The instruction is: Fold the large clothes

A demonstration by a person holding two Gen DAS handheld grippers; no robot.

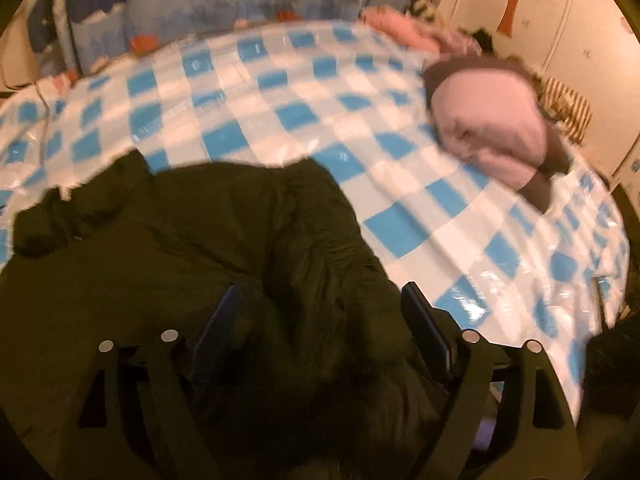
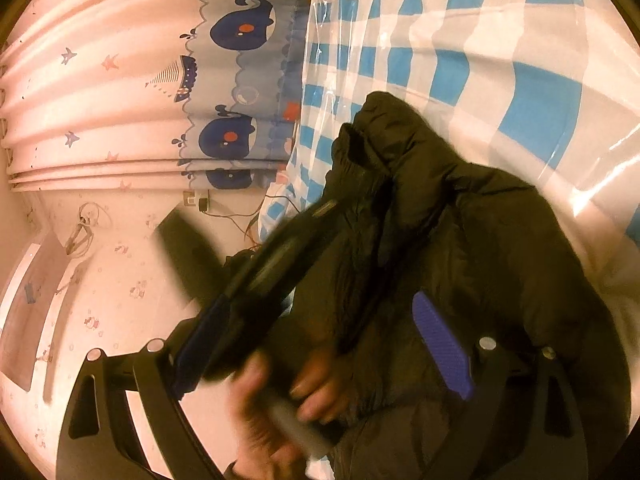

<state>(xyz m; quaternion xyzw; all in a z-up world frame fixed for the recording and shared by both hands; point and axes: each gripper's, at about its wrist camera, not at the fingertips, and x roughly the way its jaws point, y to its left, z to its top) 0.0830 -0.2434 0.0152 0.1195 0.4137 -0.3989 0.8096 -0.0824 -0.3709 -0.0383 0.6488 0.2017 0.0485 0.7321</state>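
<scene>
A dark olive padded jacket (image 1: 192,248) lies crumpled on the blue-and-white checked bed cover (image 1: 280,92). My left gripper (image 1: 320,320) has its jaws wide apart with a thick bunch of the jacket between the blue pads (image 1: 424,328). In the right wrist view the jacket (image 2: 480,240) fills the lower right. My right gripper (image 2: 320,328) is open, its blue pads (image 2: 440,344) spread around the jacket fabric. The other gripper's black body (image 2: 272,256) and the hand holding it (image 2: 280,400) cross in front, blurred.
A folded pink and dark garment (image 1: 492,128) lies on the cover (image 2: 500,40) at the right, with striped cloth (image 1: 568,108) behind it. A whale-print curtain (image 2: 236,80) hangs behind the bed. A white wall (image 2: 100,280) is left of it.
</scene>
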